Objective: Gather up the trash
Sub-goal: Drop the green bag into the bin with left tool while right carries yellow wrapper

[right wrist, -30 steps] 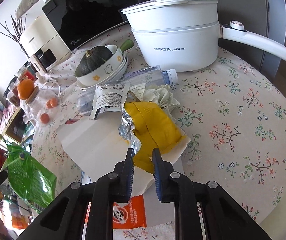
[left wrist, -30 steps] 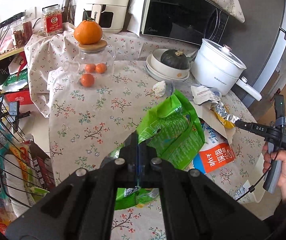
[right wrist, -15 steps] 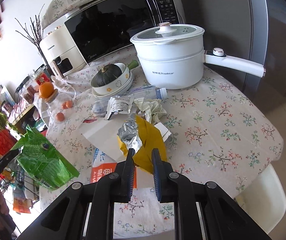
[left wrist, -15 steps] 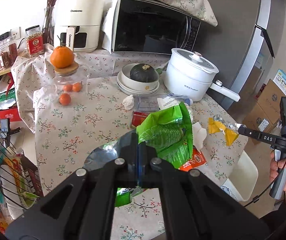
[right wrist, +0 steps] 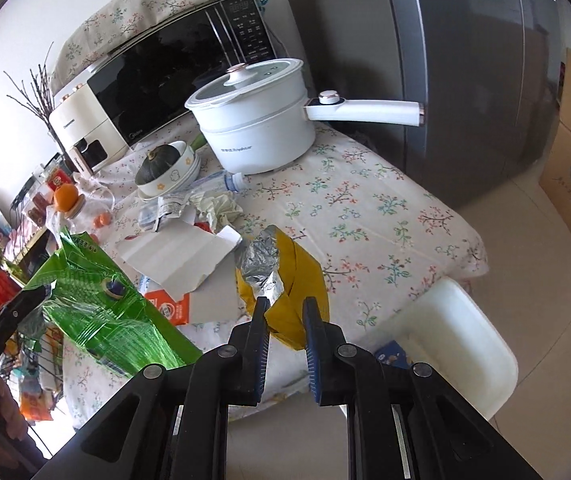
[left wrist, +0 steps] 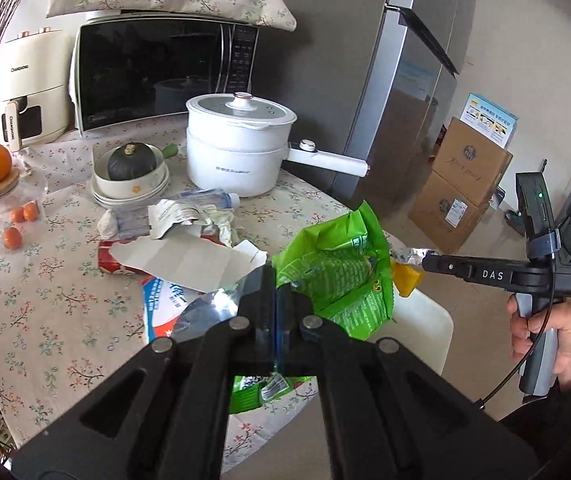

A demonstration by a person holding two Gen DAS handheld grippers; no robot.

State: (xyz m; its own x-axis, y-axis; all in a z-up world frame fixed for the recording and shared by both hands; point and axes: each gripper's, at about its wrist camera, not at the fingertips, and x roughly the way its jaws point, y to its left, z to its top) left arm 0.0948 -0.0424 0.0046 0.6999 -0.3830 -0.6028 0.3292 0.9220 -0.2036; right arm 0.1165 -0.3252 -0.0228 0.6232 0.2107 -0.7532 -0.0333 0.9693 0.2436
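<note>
Surface, left wrist view: flowered cloth (left wrist: 65, 312) carrying a white pot (left wrist: 241, 148), a squash in stacked bowls (left wrist: 131, 178), a plastic bottle (left wrist: 205, 200) and torn white paper (left wrist: 189, 258).
Left gripper (left wrist: 274, 280): jaws pressed together on a green bag (left wrist: 341, 276), which blocks the surface edge and a white chair (left wrist: 421, 324).
Right wrist view, background: grey fridge (right wrist: 465, 60), microwave (right wrist: 181, 72).
Right gripper (right wrist: 284, 316): clamped on a yellow foil wrapper (right wrist: 289, 280), lifted above the cloth near the chair.
</note>
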